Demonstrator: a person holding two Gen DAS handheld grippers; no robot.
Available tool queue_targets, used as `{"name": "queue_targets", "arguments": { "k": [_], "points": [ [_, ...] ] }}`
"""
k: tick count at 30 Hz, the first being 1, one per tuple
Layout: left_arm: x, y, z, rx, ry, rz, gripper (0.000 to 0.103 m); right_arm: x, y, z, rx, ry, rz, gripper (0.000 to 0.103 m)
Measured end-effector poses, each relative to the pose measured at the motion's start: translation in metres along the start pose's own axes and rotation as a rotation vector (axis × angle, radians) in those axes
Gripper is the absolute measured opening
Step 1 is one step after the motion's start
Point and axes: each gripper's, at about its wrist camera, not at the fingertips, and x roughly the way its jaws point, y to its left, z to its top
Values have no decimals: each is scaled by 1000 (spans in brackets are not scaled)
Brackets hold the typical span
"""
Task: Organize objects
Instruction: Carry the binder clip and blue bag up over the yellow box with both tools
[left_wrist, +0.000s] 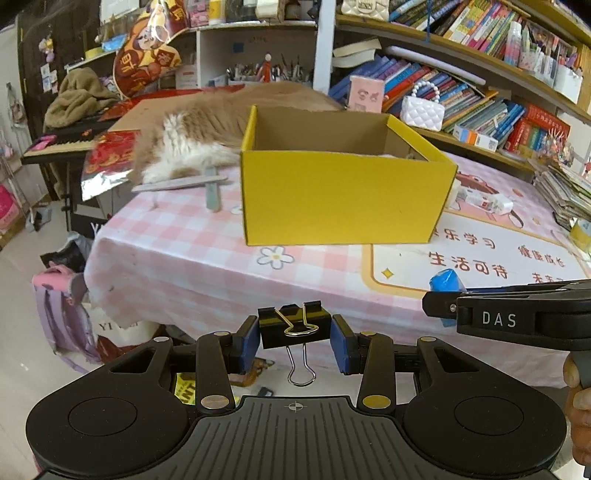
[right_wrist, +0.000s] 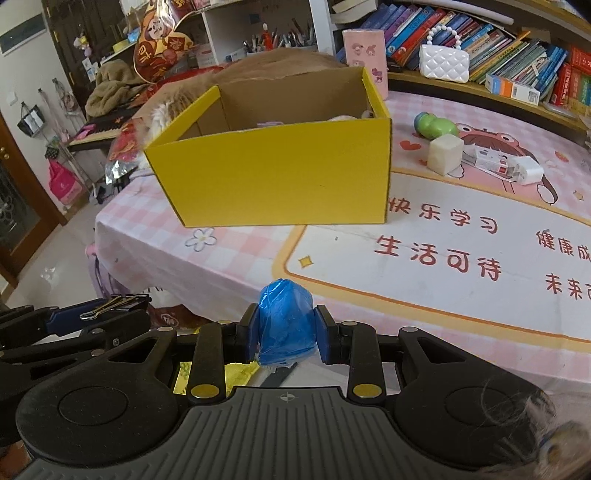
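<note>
The left gripper (left_wrist: 294, 338) is clamped on a black binder clip (left_wrist: 294, 325) (wire handles hanging down), held above the near table edge. The right gripper (right_wrist: 284, 334) grasps a blue plastic-wrapped roll (right_wrist: 286, 325) beside it. A yellow box (right_wrist: 273, 162) stands open on the pink checked tablecloth (right_wrist: 236, 258), well ahead of both.

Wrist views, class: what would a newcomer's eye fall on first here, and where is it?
First the open yellow box standing on the pink checked tablecloth, with a furry ginger cat lying just behind it. Next, the loads up front: the left tongs clamp a black binder clip, and the right tongs squeeze a blue plastic roll.
</note>
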Motion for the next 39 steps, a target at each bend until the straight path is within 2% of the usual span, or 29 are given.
{"name": "queue_targets", "arguments": {
  "k": [11,20,24,31,39],
  "points": [
    [-12,16,25,-45,-90,-31,39,-14,11,17,-25,-91,-41,28],
    [-15,17,75,-65,-227,-53,39,-23,9,71,-52,-223,-43,28],
    [-7,14,98,-70,-265,-45,39,-17,7,96,-62,-260,-26,28],
    [23,8,130,-73,-277,-22,39,9,4,134,-112,-279,1,28],
    [66,-6,157,-63,-245,13,39,52,-17,173,-140,-239,43,28]
  ]
}}
